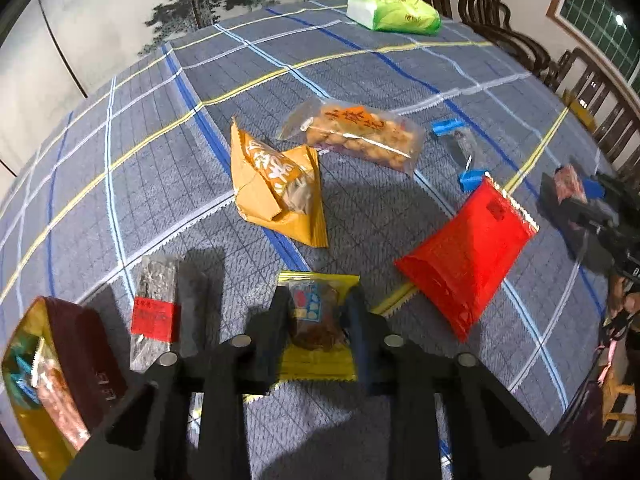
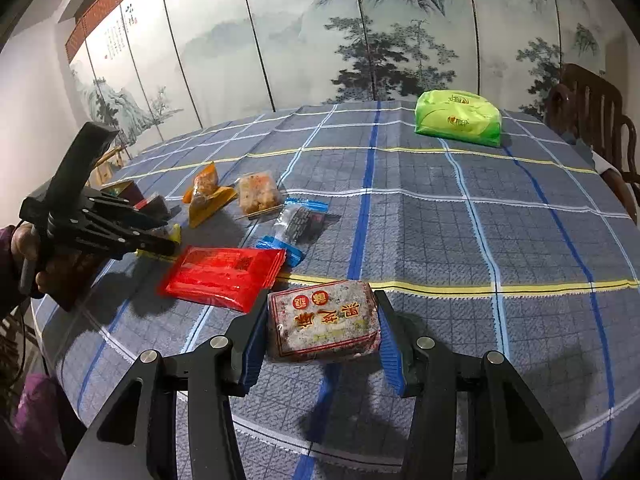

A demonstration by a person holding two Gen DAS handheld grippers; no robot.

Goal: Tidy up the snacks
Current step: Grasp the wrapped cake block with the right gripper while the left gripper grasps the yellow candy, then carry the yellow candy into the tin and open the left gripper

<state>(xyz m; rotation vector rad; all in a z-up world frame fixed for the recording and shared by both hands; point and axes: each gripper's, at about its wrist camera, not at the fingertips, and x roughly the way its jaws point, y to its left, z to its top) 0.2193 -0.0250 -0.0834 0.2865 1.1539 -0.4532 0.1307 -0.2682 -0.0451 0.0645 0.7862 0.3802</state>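
The left gripper (image 1: 318, 320) has its jaws pinched on a yellow packet (image 1: 318, 332), one finger pressing each side of its middle; the packet lies on the checked cloth (image 1: 400, 80) at the near edge. The right gripper (image 2: 322, 332) clamps a brick-shaped pack (image 2: 324, 322) across its short sides with blue-padded fingers, and the pack appears lifted a little clear of the cloth. Just left of the yellow packet lie a dark bar with a red label (image 1: 154, 312) and a maroon-and-gold bag (image 1: 52, 364). Farther off are an orange pouch (image 1: 276, 192), a clear bag of fried bits (image 1: 356, 136), a red packet (image 1: 468, 256) to the right, and a blue-ended wrapper (image 1: 460, 144) beyond it. A green tissue pack (image 1: 394, 12) sits at the far edge. The yellow packet looks light, with a soft, slick film and a lumpy filling that could crush, so a gentle hold across the filled middle probably suits it better than the crimped ends. The brick-shaped pack seems firmer and should bear a squarer squeeze.
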